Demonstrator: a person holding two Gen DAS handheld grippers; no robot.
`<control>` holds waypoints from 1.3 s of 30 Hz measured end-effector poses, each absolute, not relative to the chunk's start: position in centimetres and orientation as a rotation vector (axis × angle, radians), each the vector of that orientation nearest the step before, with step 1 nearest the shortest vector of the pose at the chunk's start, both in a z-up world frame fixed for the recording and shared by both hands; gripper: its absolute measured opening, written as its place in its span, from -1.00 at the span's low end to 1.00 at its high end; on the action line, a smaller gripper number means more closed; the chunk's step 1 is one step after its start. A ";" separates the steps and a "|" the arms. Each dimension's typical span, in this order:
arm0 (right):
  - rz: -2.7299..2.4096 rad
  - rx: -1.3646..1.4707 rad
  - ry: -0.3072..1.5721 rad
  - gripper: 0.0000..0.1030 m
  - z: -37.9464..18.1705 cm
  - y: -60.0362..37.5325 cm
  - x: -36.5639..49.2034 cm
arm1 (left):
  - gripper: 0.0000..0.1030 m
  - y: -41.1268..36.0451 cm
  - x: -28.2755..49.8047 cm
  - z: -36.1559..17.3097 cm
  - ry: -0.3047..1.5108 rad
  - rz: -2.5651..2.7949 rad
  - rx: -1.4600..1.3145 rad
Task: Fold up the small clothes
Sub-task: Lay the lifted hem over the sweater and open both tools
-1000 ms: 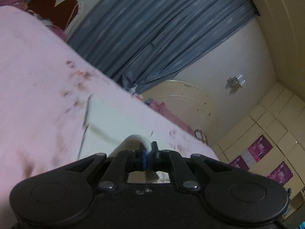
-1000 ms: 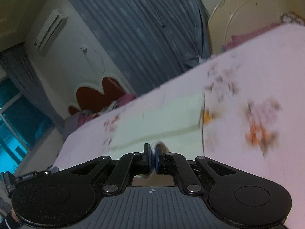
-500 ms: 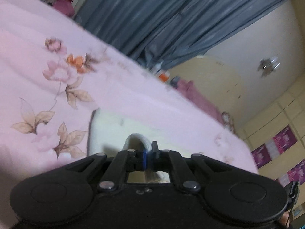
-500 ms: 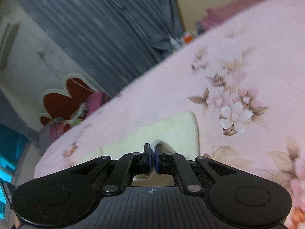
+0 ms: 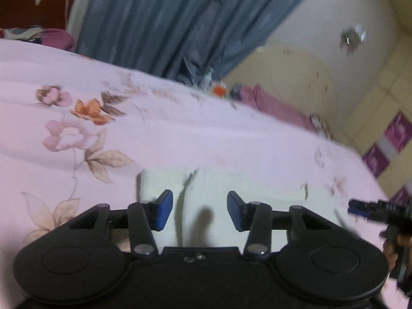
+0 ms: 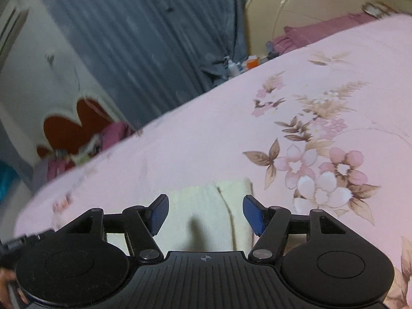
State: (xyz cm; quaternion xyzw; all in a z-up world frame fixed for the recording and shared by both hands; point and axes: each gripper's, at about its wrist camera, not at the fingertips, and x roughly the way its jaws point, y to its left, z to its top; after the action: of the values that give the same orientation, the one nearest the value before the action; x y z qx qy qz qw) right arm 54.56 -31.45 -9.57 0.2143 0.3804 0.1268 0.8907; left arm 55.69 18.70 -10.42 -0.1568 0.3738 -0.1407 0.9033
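Observation:
A small cream-white garment (image 5: pixel 219 200) lies folded flat on the pink flowered bedsheet (image 5: pixel 77 134). My left gripper (image 5: pixel 198 209) is open just above its near part, holding nothing. In the right wrist view the same cream garment (image 6: pixel 206 211) lies under my right gripper (image 6: pixel 206 212), which is also open and empty. A folded edge runs down the cloth in both views. The right gripper's blue tips show at the right edge of the left wrist view (image 5: pixel 360 209).
The bed (image 6: pixel 309 108) fills most of both views. Grey-blue curtains (image 5: pixel 167 20) hang behind it. A cream curved headboard (image 6: pixel 322 7) and purple pillows (image 5: pixel 278 103) lie at the far side. Small bottles (image 6: pixel 242 64) stand by the curtain.
Both grippers were shut on the cream garment; now both have opened and let it go, and it lies flat on the sheet. Both views have tilted down toward the bed.

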 end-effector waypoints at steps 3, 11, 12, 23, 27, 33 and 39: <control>0.250 0.299 0.863 -0.34 -10.5 -29.3 55.7 | -0.37 17.6 56.6 -11.7 0.828 -0.277 -0.248; 0.242 0.127 0.772 -0.96 -9.6 -27.5 54.9 | -0.95 17.6 55.1 -10.7 0.700 -0.252 -0.226; 0.235 0.127 0.761 -0.96 -9.6 -27.6 54.9 | -0.95 17.5 55.2 -10.8 0.699 -0.242 -0.220; 0.292 0.077 0.721 0.33 -8.6 -22.5 53.8 | 0.26 12.6 53.9 -8.7 0.630 -0.258 -0.132; 0.469 0.003 0.783 0.04 -10.2 -16.1 53.9 | 0.33 6.8 54.0 -10.3 0.688 -0.357 -0.008; 0.293 -0.099 0.763 0.02 -11.7 -20.0 54.6 | 0.54 12.3 53.5 -13.0 0.686 -0.218 0.041; 0.220 -0.012 0.764 0.04 -10.6 -23.6 54.9 | 0.46 14.4 51.8 -11.0 0.634 -0.128 -0.064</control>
State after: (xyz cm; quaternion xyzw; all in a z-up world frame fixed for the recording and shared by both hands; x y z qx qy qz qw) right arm 54.86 -23.62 -10.56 -0.0059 0.3719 0.1073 0.9220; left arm 51.80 14.37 -11.05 -0.0314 0.3116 -0.0629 0.9476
